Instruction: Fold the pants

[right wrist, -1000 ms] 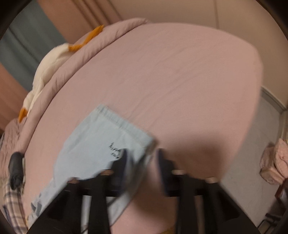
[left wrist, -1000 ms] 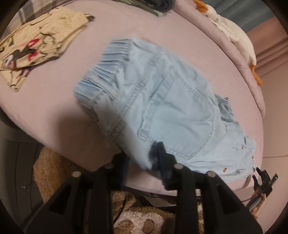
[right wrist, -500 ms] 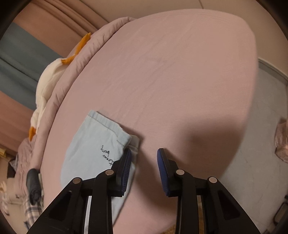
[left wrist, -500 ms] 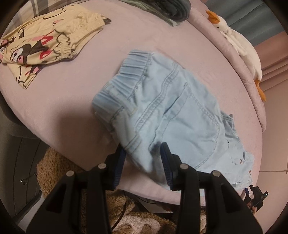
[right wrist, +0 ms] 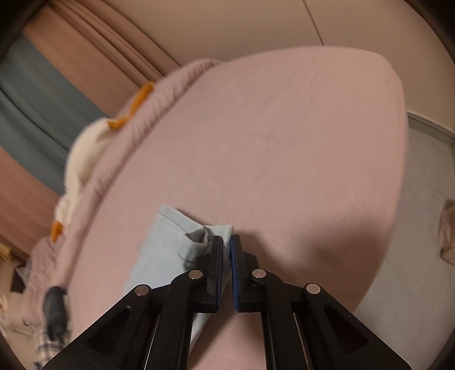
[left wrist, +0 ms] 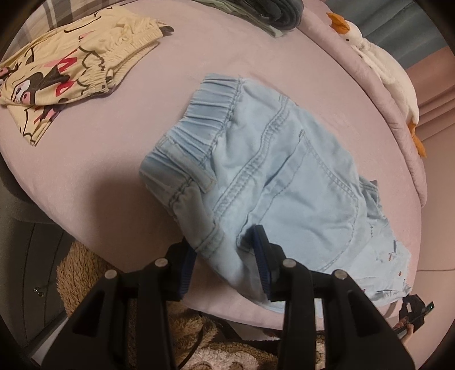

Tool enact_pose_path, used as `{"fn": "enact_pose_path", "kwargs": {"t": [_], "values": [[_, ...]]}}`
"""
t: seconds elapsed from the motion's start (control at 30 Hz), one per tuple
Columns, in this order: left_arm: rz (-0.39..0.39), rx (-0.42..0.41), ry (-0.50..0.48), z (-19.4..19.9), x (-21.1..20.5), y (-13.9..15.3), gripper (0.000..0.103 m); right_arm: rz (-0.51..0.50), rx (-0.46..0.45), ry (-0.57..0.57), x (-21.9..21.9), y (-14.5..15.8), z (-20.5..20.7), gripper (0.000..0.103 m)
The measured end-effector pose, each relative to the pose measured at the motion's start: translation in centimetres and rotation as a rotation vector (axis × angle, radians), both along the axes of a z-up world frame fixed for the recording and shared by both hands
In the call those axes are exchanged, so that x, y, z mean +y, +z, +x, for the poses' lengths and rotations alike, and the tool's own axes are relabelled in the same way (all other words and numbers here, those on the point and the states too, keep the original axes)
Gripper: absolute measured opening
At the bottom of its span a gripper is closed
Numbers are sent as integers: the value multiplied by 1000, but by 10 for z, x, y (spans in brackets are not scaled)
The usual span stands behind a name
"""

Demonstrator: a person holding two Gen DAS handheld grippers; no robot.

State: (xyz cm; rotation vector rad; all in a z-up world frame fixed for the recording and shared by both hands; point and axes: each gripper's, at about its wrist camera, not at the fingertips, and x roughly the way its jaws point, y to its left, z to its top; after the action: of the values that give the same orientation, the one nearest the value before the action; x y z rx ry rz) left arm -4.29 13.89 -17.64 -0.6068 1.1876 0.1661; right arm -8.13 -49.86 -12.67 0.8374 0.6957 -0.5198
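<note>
Light blue denim pants (left wrist: 284,170) lie on the pink bed (left wrist: 99,170), elastic waistband toward the far left, back pocket up. My left gripper (left wrist: 221,242) sits at the near bed edge, its jaws partly apart and pressed on a thick bunch of the pants' side just below the waistband. In the right wrist view, the leg end of the pants (right wrist: 165,250) lies on the bed (right wrist: 284,142). My right gripper (right wrist: 226,239) is shut on the hem corner, which pokes up between the blue pads.
Cream cartoon-print pants (left wrist: 71,71) lie folded at the far left, with a dark clothes pile (left wrist: 278,11) at the back. A white goose plush (left wrist: 384,71) lies along the bed's far rim. A brown fluffy rug (left wrist: 85,279) is below the bed edge, and grey floor (right wrist: 412,256) is to the right.
My right gripper's jaws, open beside the hem earlier, have closed on its corner and puckered the cloth. The left gripper kept the bunched side of the pants between its jaws.
</note>
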Motion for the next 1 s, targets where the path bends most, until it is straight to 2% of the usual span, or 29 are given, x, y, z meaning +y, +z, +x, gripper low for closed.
{"fn": "enact_pose_path", "kwargs": {"t": [0.07,0.13,0.2,0.3,0.37,0.43,0.5,0.53,0.57,0.6,0.63,0.67,0.73,0.83,0.9,1.0], "values": [[8,1,4,0,0,-1,41,-2,67,4,0,-16,5,5],[21,-1,2,-1,-2,0,42,-3,70,3,0,-20,2,5],[20,-1,-1,-2,-2,1,41,7,77,-13,0,-13,-4,22],[4,-3,7,-5,-1,4,38,-90,105,-57,5,14,-18,43],[0,-13,12,-6,-1,6,37,-110,63,-45,9,26,-24,50],[6,-19,5,-4,-3,7,37,-95,19,-3,13,34,-25,51],[9,-23,16,-4,-1,5,32,-77,18,38,14,30,-14,51],[8,-27,24,-4,0,5,29,-66,51,46,14,22,-7,51],[3,-29,31,-5,1,4,26,-58,81,54,15,14,-1,45],[-1,-35,39,-7,3,5,24,-55,105,65,16,6,5,22],[-5,-44,43,-9,4,6,21,-60,118,73,16,2,7,6],[-3,-50,47,-11,6,9,13,-67,124,77,17,0,8,5],[-9,-52,39,-15,9,13,12,-102,88,55,18,8,1,5],[-65,-42,16,-18,11,7,12,-120,42,14,12,22,-14,5],[-26,-31,-5,-16,6,5,13,-132,80,15,14,17,-7,4],[20,-33,-32,-15,1,9,15,-159,201,34,20,1,9,4]]}}
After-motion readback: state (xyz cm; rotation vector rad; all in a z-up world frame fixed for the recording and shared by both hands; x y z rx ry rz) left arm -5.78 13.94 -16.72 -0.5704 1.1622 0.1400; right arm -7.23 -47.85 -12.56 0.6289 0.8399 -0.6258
